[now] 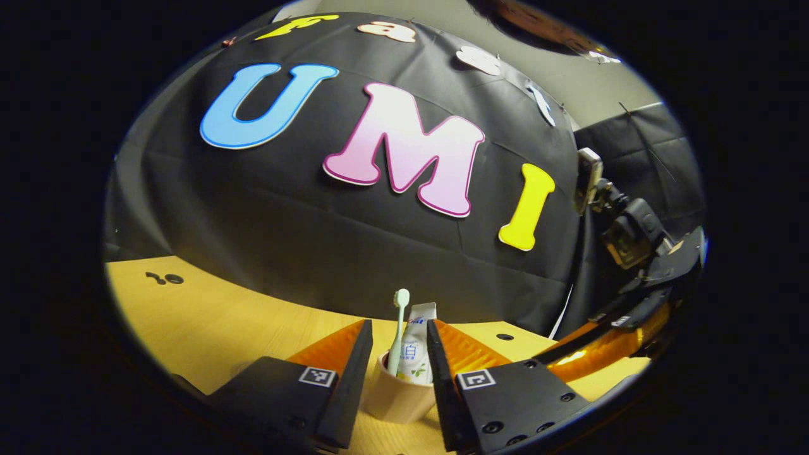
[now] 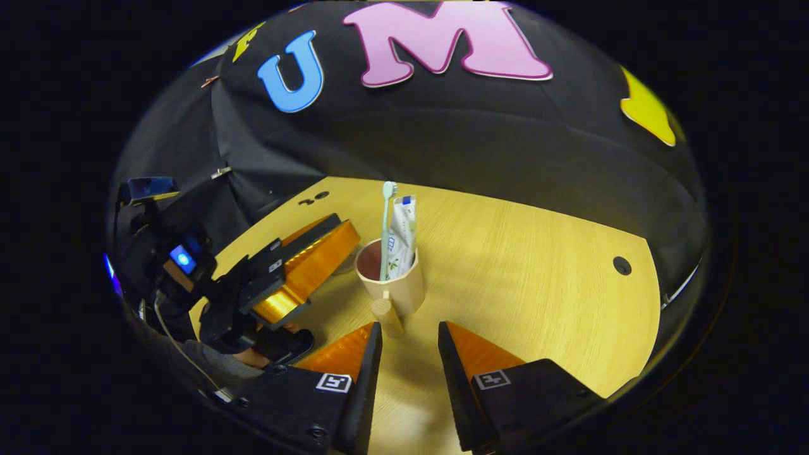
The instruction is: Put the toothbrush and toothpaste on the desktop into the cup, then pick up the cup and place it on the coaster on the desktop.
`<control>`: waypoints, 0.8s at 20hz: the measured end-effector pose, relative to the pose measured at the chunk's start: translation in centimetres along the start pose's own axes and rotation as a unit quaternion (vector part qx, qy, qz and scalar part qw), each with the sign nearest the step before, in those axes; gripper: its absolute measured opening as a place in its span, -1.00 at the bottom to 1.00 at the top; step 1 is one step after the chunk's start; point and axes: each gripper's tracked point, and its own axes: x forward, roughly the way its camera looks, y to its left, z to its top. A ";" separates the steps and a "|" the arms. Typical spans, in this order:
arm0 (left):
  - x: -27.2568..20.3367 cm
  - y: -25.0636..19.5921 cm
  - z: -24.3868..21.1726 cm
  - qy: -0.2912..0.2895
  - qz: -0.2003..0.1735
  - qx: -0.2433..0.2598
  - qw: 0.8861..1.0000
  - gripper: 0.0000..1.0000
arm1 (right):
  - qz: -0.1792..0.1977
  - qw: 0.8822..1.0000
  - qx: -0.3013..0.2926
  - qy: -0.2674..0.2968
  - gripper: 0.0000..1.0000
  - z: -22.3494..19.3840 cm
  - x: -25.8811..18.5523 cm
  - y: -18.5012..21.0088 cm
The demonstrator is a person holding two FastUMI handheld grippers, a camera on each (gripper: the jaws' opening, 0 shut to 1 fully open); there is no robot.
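Note:
A beige cup (image 1: 398, 398) stands upright on the wooden desktop (image 1: 208, 322) with a pale green toothbrush (image 1: 399, 328) and a white toothpaste tube (image 1: 419, 347) standing in it. My left gripper (image 1: 399, 323) is open, one finger on each side of the cup; whether they touch it I cannot tell. In the right gripper view the same cup (image 2: 395, 284), with a small knob at its base, sits just beyond my right gripper (image 2: 409, 325). That gripper is open and holds nothing. The left gripper (image 2: 349, 229) reaches the cup from the left. A greyish disc edge (image 2: 343, 268) peeks out under it.
The black cloth wall rises behind the desk. Round holes mark the desktop (image 2: 622, 265) at the right and far left. A hand (image 2: 265, 354) holds the left gripper low at the left. The right gripper (image 1: 562, 351) hovers at the desk's right edge.

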 end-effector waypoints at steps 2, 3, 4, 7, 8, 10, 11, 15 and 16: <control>-3.1 1.8 -0.3 0.018 0.027 0.005 0.999 0.30 | 0.005 0.999 -0.015 0.038 0.11 0.1 1.3 0.6; -4.5 2.8 -0.7 0.030 0.040 0.011 0.999 0.41 | 0.010 0.998 -0.019 0.054 0.12 -0.1 2.1 1.0; -6.0 3.8 -1.2 0.044 0.054 0.017 0.997 0.46 | 0.015 0.997 -0.023 0.070 -0.06 -0.3 2.7 1.4; -10.9 6.3 -2.2 0.081 0.091 0.012 0.992 0.53 | 0.019 0.993 -0.040 0.112 0.13 -0.9 5.2 2.2; -12.2 6.6 -2.4 0.090 0.098 0.009 0.991 0.53 | 0.020 0.991 -0.044 0.123 0.14 -1.1 5.9 2.5; -15.7 7.7 -3.0 0.106 0.110 0.018 0.988 0.53 | 0.009 0.986 -0.067 0.155 0.13 -1.8 7.3 2.0; -16.5 7.9 -3.1 0.112 0.113 0.024 0.987 0.53 | 0.008 0.983 -0.069 0.171 0.14 -2.1 7.7 1.9; -18.8 9.1 -3.7 0.130 0.129 0.030 0.983 0.53 | 0.006 0.971 -0.076 0.225 0.14 -3.4 9.3 1.8; -19.1 9.4 -4.0 0.135 0.131 0.023 0.982 0.53 | 0.004 0.969 -0.082 0.235 0.13 -3.3 9.7 2.0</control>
